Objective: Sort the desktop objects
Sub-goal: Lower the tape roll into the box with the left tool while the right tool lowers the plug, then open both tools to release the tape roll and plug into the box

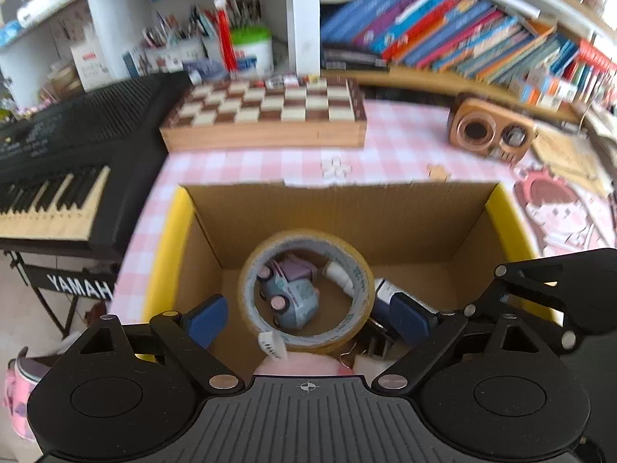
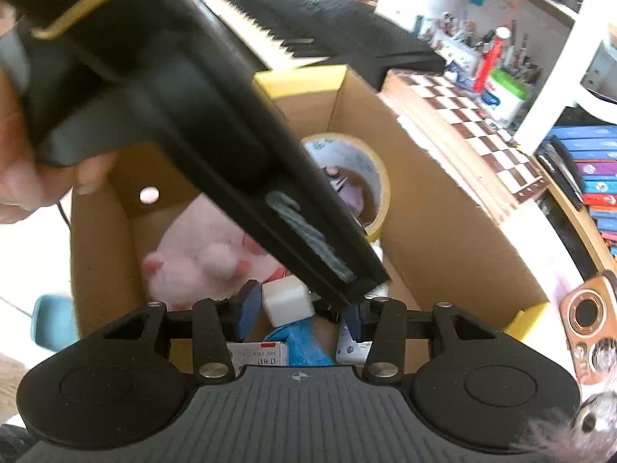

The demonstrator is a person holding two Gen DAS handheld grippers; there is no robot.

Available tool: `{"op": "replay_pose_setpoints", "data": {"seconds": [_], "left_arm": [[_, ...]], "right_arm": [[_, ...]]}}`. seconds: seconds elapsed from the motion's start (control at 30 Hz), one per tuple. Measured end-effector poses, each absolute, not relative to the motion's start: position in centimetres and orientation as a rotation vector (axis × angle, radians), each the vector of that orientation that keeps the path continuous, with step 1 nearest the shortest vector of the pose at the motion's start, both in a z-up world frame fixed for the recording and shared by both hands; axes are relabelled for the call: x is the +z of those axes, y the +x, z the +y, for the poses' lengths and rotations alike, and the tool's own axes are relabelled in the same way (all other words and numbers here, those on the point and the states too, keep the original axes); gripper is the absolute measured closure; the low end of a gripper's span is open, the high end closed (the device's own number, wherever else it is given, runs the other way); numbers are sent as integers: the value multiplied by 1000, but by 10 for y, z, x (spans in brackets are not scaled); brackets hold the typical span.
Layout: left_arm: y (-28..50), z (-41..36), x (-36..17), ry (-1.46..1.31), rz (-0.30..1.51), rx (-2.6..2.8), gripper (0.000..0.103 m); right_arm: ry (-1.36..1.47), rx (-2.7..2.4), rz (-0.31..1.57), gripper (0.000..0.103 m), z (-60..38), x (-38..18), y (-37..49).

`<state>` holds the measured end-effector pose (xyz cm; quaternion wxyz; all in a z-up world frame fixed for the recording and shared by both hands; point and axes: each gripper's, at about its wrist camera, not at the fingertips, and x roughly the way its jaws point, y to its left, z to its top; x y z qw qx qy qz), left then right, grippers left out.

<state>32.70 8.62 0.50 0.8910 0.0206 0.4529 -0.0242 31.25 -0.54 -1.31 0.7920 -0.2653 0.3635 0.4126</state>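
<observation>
An open cardboard box (image 1: 347, 212) with yellow flaps stands on the pink checked cloth. Inside lies a roll of tape (image 1: 358, 270) ringing a small toy car (image 1: 293, 297), beside a pink plush (image 2: 204, 258). My left gripper (image 1: 308, 320) hangs open over the box with its blue pads wide on either side of the roll and clear of it. Its black housing (image 2: 193, 115), held by a hand (image 2: 23, 177), crosses the right wrist view. My right gripper (image 2: 302, 312) is narrow, shut on a white cube-shaped plug (image 2: 287, 303) above the box's near end. The left gripper partly hides its right pad.
A black keyboard (image 1: 58, 146) stands left of the box. Behind it are a wooden chessboard (image 1: 270, 112), a wooden speaker (image 1: 489, 131) at the right, and shelves of books (image 1: 443, 31). A small carton (image 2: 258, 353) and blue plastic (image 2: 304, 343) lie in the box.
</observation>
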Motion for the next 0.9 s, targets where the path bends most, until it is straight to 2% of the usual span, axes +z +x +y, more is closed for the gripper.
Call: {"op": "replay_pose_setpoints", "data": {"seconds": [0.4,0.9], "left_arm": [[230,103,59,-53,663,31,7],[103,95,50,-60,553,44,5]], "right_arm": [[-296,675,609,56,-56,42,263],[-90,342,527,49,-92,35,143]]}}
